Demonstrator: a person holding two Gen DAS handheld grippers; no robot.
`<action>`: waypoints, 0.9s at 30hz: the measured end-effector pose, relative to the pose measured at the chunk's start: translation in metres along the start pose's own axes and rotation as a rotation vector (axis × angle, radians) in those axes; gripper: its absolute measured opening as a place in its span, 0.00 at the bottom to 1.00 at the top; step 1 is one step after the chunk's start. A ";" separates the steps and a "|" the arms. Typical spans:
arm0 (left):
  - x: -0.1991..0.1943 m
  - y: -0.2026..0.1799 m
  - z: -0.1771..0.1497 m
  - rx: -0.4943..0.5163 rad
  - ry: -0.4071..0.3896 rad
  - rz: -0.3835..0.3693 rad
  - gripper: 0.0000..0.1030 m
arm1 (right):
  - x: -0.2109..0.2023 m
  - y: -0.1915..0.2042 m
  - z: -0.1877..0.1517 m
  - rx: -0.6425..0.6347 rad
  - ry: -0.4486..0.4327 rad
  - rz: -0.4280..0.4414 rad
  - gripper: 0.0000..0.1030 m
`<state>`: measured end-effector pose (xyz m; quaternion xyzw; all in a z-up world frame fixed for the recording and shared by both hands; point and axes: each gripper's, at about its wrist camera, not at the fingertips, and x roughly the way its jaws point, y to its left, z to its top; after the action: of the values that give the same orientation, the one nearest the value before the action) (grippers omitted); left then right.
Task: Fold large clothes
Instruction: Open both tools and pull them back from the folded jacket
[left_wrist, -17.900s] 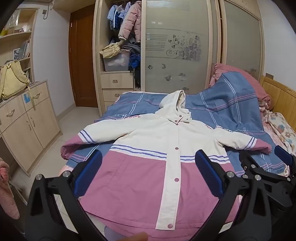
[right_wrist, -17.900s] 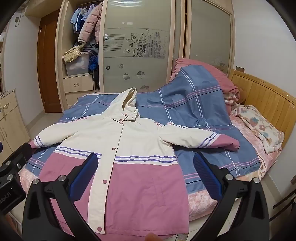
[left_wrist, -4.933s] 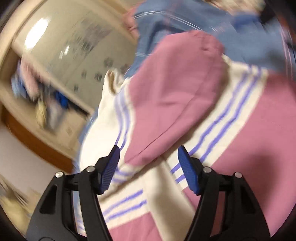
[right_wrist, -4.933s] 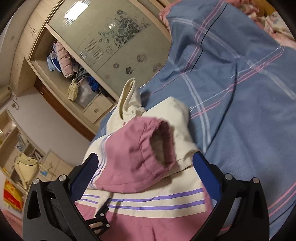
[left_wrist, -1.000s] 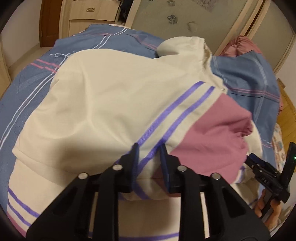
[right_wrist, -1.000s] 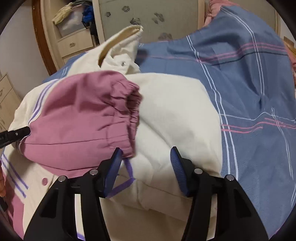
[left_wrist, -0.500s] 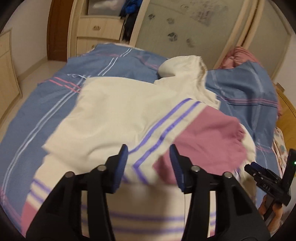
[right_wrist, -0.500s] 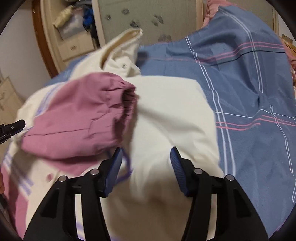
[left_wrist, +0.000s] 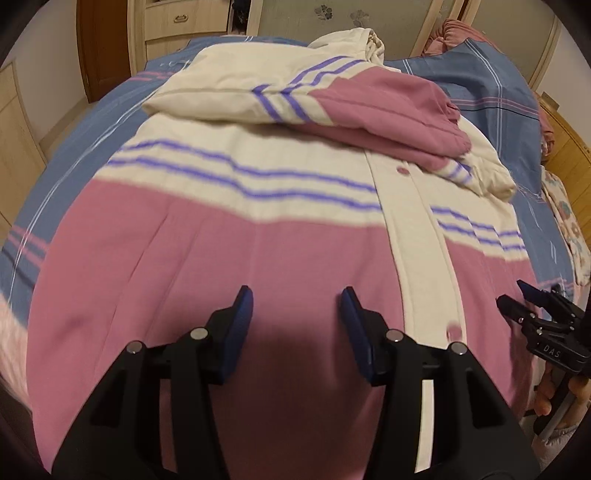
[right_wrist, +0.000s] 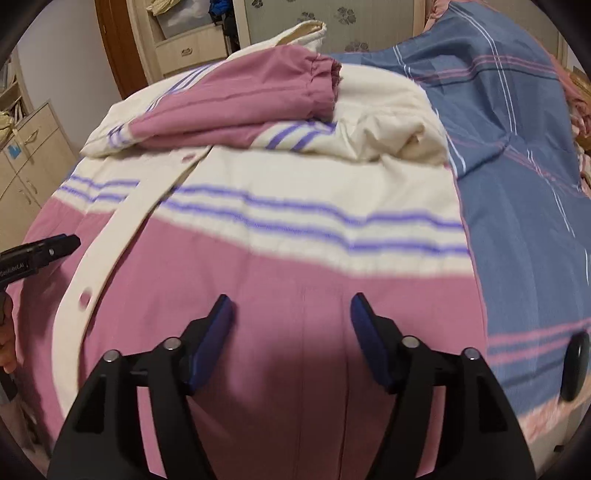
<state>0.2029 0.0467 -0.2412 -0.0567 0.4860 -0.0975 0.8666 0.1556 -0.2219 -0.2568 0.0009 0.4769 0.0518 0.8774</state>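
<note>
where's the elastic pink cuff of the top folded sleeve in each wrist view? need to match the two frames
Left wrist: pink cuff upper right, opening facing right, lying on the jacket's chest.
Right wrist: same pink cuff top centre, gathered opening facing right, against the cream shoulder.
Shared landmark: the cream button placket, running down right of centre in the left view and left of centre in the right view.

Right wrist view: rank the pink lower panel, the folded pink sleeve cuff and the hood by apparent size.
1. pink lower panel, though it lies nearest the camera
2. folded pink sleeve cuff
3. hood, mostly hidden behind the sleeve, so its rank is unsure
</note>
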 end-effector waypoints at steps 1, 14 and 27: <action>-0.004 0.005 -0.011 -0.008 0.009 -0.009 0.49 | -0.002 0.000 -0.011 -0.002 0.024 -0.004 0.70; -0.066 0.021 -0.084 0.006 -0.040 0.015 0.63 | -0.051 0.017 -0.075 -0.006 -0.034 0.043 0.79; -0.073 0.032 -0.065 -0.094 -0.099 -0.042 0.80 | -0.046 0.047 -0.050 -0.197 -0.039 0.004 0.87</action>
<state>0.1140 0.0935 -0.2209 -0.1121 0.4454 -0.0901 0.8837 0.0847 -0.1815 -0.2436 -0.0833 0.4524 0.1003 0.8822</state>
